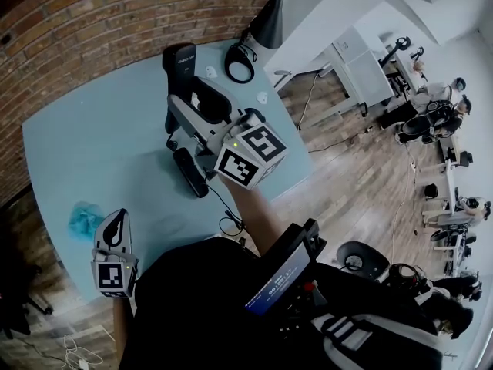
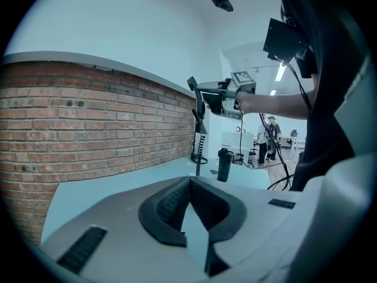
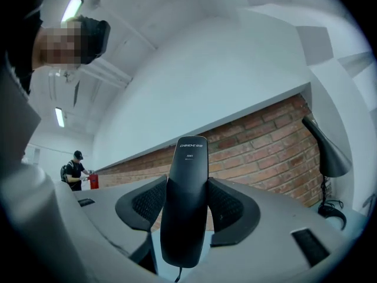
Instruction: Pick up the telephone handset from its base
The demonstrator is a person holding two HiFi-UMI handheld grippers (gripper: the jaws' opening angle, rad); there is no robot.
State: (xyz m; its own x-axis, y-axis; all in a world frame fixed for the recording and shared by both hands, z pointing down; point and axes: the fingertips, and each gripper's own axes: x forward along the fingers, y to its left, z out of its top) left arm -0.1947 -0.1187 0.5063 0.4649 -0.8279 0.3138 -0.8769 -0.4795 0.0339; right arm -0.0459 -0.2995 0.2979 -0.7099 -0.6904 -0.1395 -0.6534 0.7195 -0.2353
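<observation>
A black telephone handset (image 3: 185, 211) stands upright between my right gripper's (image 3: 185, 200) pads, which press on both of its sides. In the head view the handset (image 1: 179, 66) is raised above the light blue table (image 1: 92, 137), with my right gripper (image 1: 192, 105) shut on it. Its cord (image 2: 198, 152) hangs down to the tabletop. A black upright stand (image 1: 189, 173), apparently the base, sits below on the table. My left gripper (image 1: 117, 220) rests low near the table's front left edge, its jaws (image 2: 189, 181) shut with nothing in them.
A black desk lamp (image 1: 269, 12) and its coiled cable (image 1: 239, 64) stand at the table's far end by the brick wall (image 1: 85, 21). A crumpled blue scrap (image 1: 83, 218) lies near my left gripper. People work at desks (image 1: 431, 122) to the right.
</observation>
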